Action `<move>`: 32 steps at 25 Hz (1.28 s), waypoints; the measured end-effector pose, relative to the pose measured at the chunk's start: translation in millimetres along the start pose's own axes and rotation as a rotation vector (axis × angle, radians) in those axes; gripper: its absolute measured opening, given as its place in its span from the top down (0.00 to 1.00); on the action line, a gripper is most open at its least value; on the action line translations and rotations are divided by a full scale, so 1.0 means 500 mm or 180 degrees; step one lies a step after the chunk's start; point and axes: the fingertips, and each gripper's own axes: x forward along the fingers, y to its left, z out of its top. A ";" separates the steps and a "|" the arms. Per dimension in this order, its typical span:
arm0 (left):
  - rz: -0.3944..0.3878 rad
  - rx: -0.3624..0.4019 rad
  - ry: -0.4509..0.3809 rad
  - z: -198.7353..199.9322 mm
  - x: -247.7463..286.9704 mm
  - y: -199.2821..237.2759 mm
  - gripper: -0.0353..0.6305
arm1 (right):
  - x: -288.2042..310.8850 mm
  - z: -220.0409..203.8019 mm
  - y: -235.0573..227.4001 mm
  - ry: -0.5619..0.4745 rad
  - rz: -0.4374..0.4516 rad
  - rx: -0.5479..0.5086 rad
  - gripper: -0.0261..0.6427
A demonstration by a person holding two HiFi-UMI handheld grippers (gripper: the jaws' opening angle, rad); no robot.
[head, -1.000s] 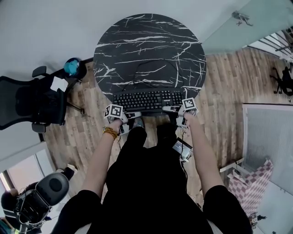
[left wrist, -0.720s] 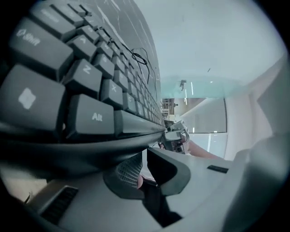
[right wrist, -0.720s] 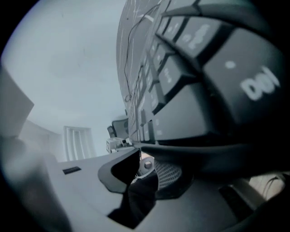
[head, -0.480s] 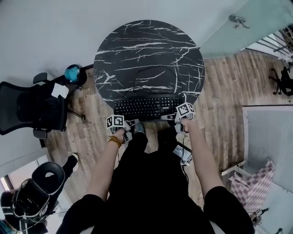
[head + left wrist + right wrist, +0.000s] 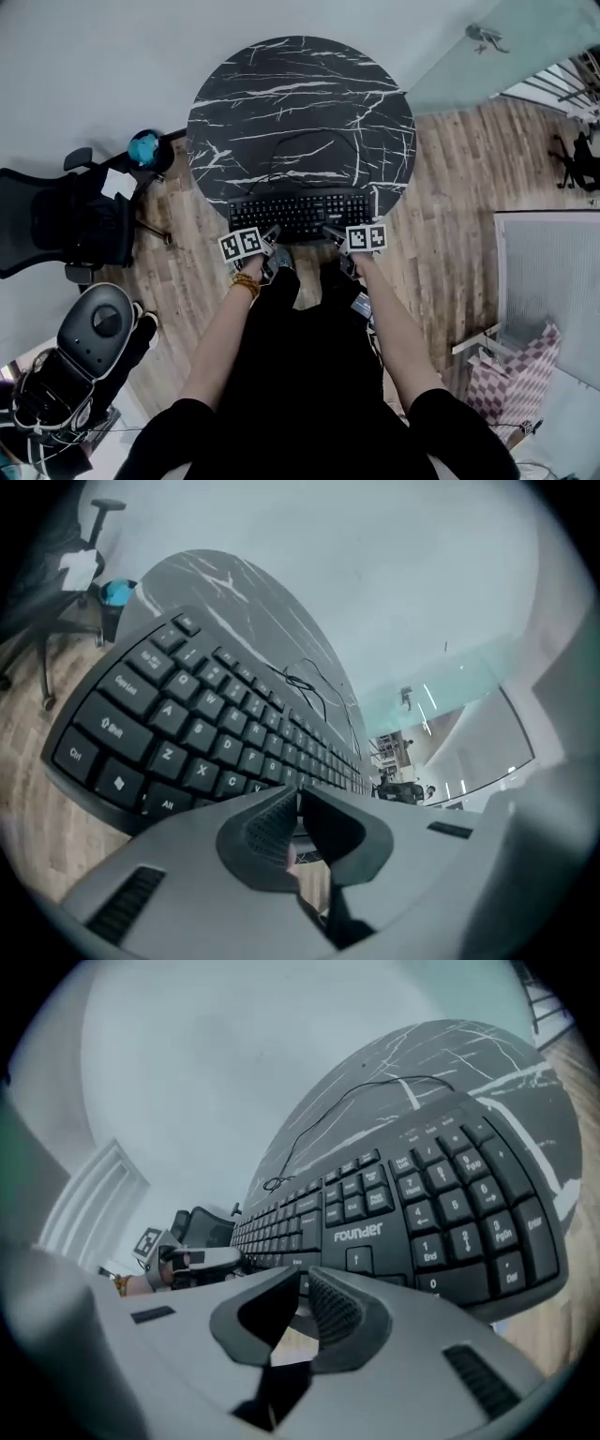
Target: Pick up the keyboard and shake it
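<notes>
Marble table [image 5: 300, 89]; keyboard [image 5: 298, 208] front edge partly hidden.

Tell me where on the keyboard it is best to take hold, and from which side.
Grip the keyboard by its thin front edge, near each end, coming from the person's side: that edge hangs past the round table, so a jaw should fit beneath.

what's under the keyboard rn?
The keyboard's far part lies over the marble table; its near corners overhang the wood floor. Whether it rests on the table is hidden.
</notes>
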 end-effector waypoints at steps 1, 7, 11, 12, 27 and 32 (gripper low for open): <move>0.0015 0.0090 -0.0006 0.004 0.000 -0.010 0.91 | -0.004 0.004 0.008 0.0020 -0.0020 -0.0126 0.89; 0.0148 0.1530 -0.0429 0.088 -0.043 -0.144 0.91 | -0.086 0.132 0.134 -0.0539 -0.0058 -0.1379 0.89; 0.0186 0.2507 -0.1085 0.178 -0.111 -0.289 0.91 | -0.187 0.267 0.295 -0.1434 -0.0041 -0.2030 0.89; 0.0169 0.2678 -0.1270 0.197 -0.133 -0.327 0.91 | -0.215 0.293 0.333 -0.1655 -0.0112 -0.2167 0.89; 0.0457 0.3385 -0.2729 0.273 -0.361 -0.512 0.91 | -0.341 0.342 0.588 -0.3054 -0.1366 -0.2844 0.89; 0.0463 0.3498 -0.2655 0.261 -0.337 -0.498 0.91 | -0.322 0.341 0.568 -0.2953 -0.1308 -0.2819 0.90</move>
